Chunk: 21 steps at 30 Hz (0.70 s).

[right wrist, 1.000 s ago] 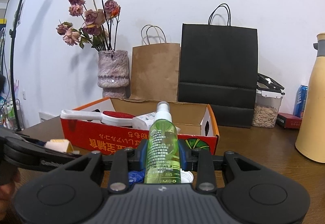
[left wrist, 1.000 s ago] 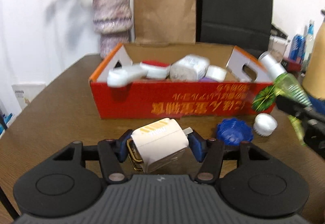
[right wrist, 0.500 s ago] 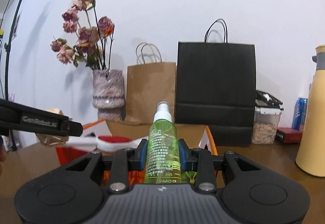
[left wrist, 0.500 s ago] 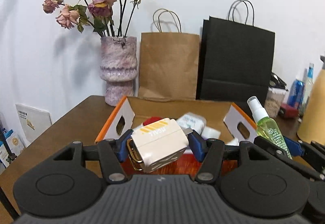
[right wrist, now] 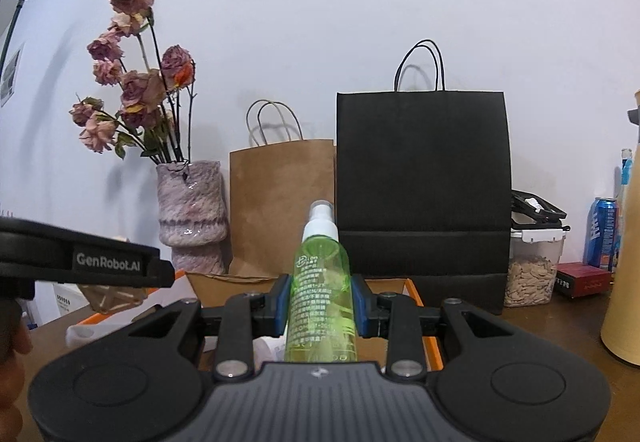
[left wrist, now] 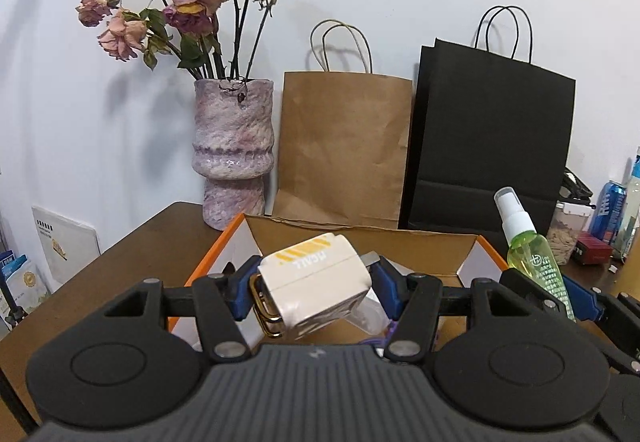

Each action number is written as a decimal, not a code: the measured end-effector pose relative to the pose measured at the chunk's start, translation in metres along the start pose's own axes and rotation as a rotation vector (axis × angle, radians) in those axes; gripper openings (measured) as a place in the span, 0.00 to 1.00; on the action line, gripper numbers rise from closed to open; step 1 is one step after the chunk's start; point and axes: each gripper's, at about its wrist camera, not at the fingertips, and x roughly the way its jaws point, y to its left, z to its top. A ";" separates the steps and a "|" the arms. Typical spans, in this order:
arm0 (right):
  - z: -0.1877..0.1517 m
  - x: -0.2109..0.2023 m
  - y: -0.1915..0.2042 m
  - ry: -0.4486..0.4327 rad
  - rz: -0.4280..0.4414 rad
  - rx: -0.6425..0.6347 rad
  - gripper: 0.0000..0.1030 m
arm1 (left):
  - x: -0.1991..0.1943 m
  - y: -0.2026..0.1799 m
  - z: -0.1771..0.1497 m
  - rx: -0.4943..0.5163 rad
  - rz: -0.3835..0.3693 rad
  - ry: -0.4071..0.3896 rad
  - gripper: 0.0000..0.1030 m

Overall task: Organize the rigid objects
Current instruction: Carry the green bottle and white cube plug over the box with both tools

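My left gripper (left wrist: pixel 314 288) is shut on a cream box with yellow stripes and a gold ring (left wrist: pixel 316 282), held above the near edge of the open orange cardboard box (left wrist: pixel 224 242). My right gripper (right wrist: pixel 320 306) is shut on a green spray bottle with a white nozzle (right wrist: pixel 320 282), upright between the blue pads. That bottle (left wrist: pixel 532 254) also shows at the right of the left wrist view, over the box's right end. In the right wrist view the left gripper's arm (right wrist: pixel 104 262) reaches in from the left, with the orange box (right wrist: pixel 416 292) below. The box's contents are mostly hidden.
Against the white wall stand a pink vase of dried roses (left wrist: pixel 234 145), a brown paper bag (left wrist: pixel 344 145) and a black paper bag (left wrist: pixel 488 137). A jar of seeds (right wrist: pixel 532 270), a blue can (right wrist: pixel 602 234), a small red box (right wrist: pixel 584 278) and a tan flask (right wrist: pixel 624 270) stand to the right on the brown table (left wrist: pixel 132 254).
Both grippers have risen and moved forward over the orange box, each keeping its object. The blue lid and white cap on the table have dropped out of view.
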 end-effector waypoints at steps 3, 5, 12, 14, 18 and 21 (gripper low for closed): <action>0.001 0.013 -0.001 0.005 0.001 0.000 0.29 | 0.012 -0.001 0.002 -0.001 -0.001 0.007 0.58; 0.001 0.022 -0.001 0.011 0.003 -0.004 0.29 | 0.019 -0.003 0.004 0.006 0.004 0.004 0.58; 0.001 0.047 -0.002 0.040 0.022 -0.016 0.29 | 0.045 -0.003 0.007 0.017 0.012 0.021 0.58; 0.000 0.052 -0.003 0.051 0.029 -0.018 0.29 | 0.051 -0.002 0.006 0.022 0.014 0.032 0.58; -0.001 0.060 -0.005 0.061 0.030 -0.024 0.29 | 0.061 0.001 0.007 0.028 0.018 0.040 0.58; -0.002 0.063 -0.007 0.067 0.032 -0.025 0.29 | 0.066 0.001 0.007 0.040 0.018 0.053 0.58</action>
